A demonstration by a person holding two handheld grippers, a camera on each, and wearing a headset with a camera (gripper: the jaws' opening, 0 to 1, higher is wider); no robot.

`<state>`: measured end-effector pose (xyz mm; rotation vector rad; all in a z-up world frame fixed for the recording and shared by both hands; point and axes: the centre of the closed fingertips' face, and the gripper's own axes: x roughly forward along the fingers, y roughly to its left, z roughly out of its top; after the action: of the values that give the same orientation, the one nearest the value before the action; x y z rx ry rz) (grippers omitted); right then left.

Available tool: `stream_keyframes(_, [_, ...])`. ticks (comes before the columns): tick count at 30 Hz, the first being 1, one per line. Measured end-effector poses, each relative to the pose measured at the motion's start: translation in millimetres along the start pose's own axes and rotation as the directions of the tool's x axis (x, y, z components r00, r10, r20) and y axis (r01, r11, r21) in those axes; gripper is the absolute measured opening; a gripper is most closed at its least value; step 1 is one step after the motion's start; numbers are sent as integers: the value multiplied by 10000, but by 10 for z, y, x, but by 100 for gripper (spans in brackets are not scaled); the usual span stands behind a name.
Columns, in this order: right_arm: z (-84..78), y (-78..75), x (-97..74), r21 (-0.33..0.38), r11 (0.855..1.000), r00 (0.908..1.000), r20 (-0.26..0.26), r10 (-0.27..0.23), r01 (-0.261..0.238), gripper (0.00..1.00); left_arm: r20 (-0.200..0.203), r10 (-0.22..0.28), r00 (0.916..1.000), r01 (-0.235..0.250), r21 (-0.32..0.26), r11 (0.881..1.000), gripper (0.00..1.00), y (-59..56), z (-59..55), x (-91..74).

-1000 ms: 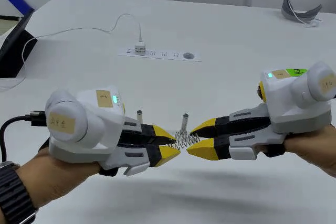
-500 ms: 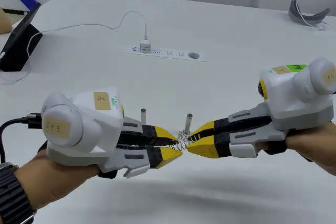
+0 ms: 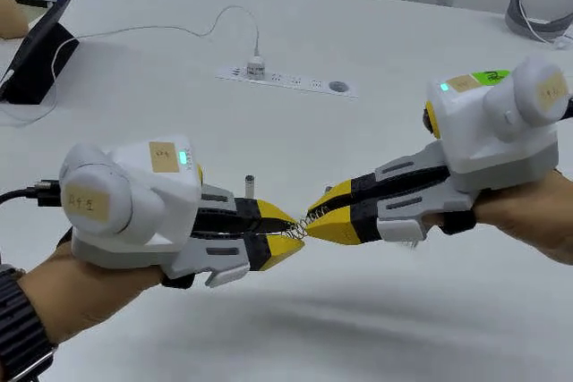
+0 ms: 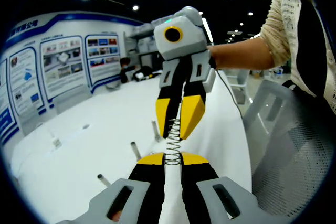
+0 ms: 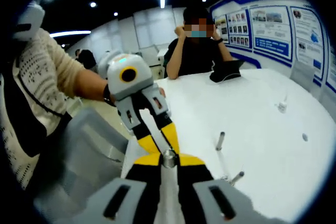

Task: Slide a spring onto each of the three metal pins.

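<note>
A coiled wire spring (image 4: 172, 141) is gripped at either end by the yellow-tipped left gripper (image 3: 298, 233) and right gripper (image 3: 312, 218), above the smooth white table (image 3: 376, 42), near a cylindrical metal pin (image 3: 250, 183). The handwriting on the tan labels (image 3: 164, 156) cannot be read.

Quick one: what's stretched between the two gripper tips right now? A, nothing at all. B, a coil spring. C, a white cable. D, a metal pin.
B: the spring runs from the left gripper to the right gripper, each closed on one end.
</note>
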<state>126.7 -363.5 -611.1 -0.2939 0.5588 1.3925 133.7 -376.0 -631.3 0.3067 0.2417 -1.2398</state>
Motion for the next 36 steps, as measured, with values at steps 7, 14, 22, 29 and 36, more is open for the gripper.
stream_keyframes(7, [12,-99,93,-693,9974,9946,-1006,-248,178,12,99,456,9989,-453,-270,9986,10,114,-55,13])
stream_keyframes(14, [23,-132,188,-1537,9881,9786,-2029,-340,25,12,99,717,9974,-712,-434,9965,10,177,-109,10])
stream_keyframes(22, [4,-203,295,-2249,9741,9527,-3002,-469,-229,12,51,1089,9940,-1082,-745,9913,11,264,-190,16])
stream_keyframes(29, [-2,-286,327,-2352,9715,9405,-3356,-539,-283,12,299,1388,9899,-1349,-1073,9850,15,318,-214,-33])
stream_keyframes(36, [17,-393,330,-2303,9728,9335,-3537,-598,-249,12,274,1760,9840,-1708,-1359,9759,23,365,-313,-97])
